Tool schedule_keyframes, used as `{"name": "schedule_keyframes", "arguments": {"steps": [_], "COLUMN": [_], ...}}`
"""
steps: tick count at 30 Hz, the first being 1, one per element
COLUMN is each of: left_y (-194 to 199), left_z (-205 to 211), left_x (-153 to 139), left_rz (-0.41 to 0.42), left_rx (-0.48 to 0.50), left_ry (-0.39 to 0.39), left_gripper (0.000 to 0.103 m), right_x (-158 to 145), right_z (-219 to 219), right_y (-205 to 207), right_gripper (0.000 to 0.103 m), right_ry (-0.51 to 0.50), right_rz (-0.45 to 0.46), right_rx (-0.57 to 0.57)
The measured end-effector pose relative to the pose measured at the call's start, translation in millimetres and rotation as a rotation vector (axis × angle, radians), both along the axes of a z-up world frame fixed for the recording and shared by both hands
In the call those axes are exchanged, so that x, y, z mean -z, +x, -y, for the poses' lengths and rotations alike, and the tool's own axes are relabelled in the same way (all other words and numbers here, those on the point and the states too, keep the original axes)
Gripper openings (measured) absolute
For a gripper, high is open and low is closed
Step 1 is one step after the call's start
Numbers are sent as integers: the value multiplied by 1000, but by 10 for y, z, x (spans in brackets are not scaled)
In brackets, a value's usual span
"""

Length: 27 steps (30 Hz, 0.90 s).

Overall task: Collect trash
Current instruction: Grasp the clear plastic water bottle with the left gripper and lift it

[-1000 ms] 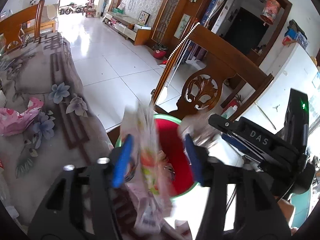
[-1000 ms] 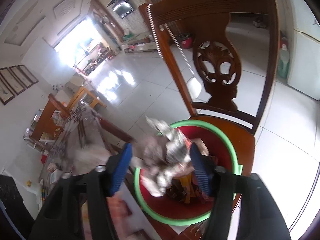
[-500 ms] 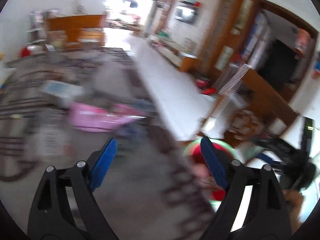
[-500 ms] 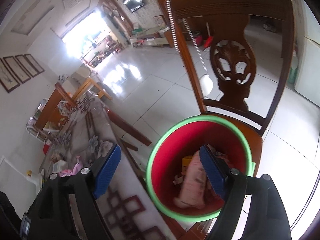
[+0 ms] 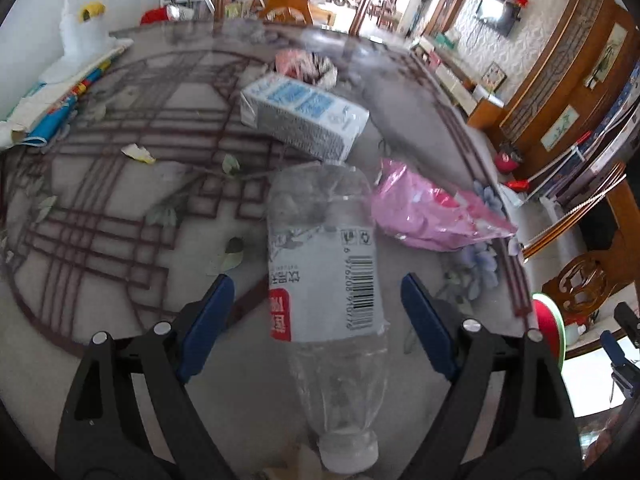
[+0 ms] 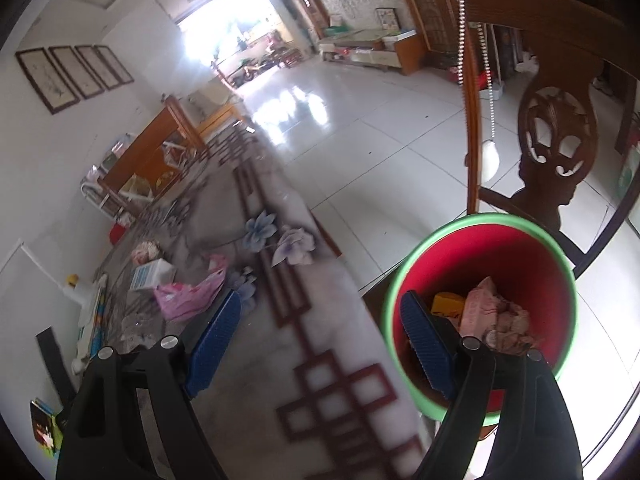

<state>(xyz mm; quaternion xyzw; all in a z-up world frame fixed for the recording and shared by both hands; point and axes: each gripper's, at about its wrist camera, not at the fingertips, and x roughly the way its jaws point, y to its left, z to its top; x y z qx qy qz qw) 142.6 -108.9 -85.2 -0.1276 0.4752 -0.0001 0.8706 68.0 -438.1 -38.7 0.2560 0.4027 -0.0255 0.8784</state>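
Daylight is pouring through the doorway [image 6: 244,20] behind my table [image 6: 304,360] — glaring off the floor tiles [image 6: 296,108]; fisheye edges are bending and darkening (the bucket [image 6: 480,236] rim is smearing slightly).

We lose the plastic bottle's [image 5: 328,280] cap end at the bottom edge of the left wrist view. The right claw's [image 6: 320,340] right finger [image 6: 426,346] covers part of the red bin [image 6: 480,256], whose crumpled contents we cannot identify. The far end of the bench [image 6: 256,360] is too small to sort, and its near pattern blurs.
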Motion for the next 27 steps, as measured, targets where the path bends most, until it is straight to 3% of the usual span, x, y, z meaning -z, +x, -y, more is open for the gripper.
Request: {"name": "schedule_keyframes", "arguments": {"steps": [2, 4, 10, 16, 21, 22, 27], "left_y": [22, 8, -287, -870, -1209, -1246, -1168], "left_z": [7, -2, -168, -588, -908, -975, -1045], "left_x": [73, 92, 23, -47, 70, 92, 87], "left_rz": [-23, -24, -6, -15, -10, 7, 21], "left_rx": [23, 44, 118, 146, 93, 76, 57], "left_ry": [-12, -41, 13, 52, 73, 45, 14], "left_gripper": [58, 52, 51, 51, 51, 51, 51], "right_x": [-3, -8, 5, 20, -12, -12, 17], "right_z": [-40, -69, -159, -459, -1044, -1173, -1689], "right_y": [16, 26, 72, 171, 300, 330, 463], "right_gripper": [79, 79, 79, 79, 79, 79, 80], "right_ry": [-2, -8, -37, -102, -223, -235, -307], "right_rz": [-3, -2, -16, -39, -32, -33, -17], "right_rx": [-5, -5, -35, -141, -301, -340, -506]}}
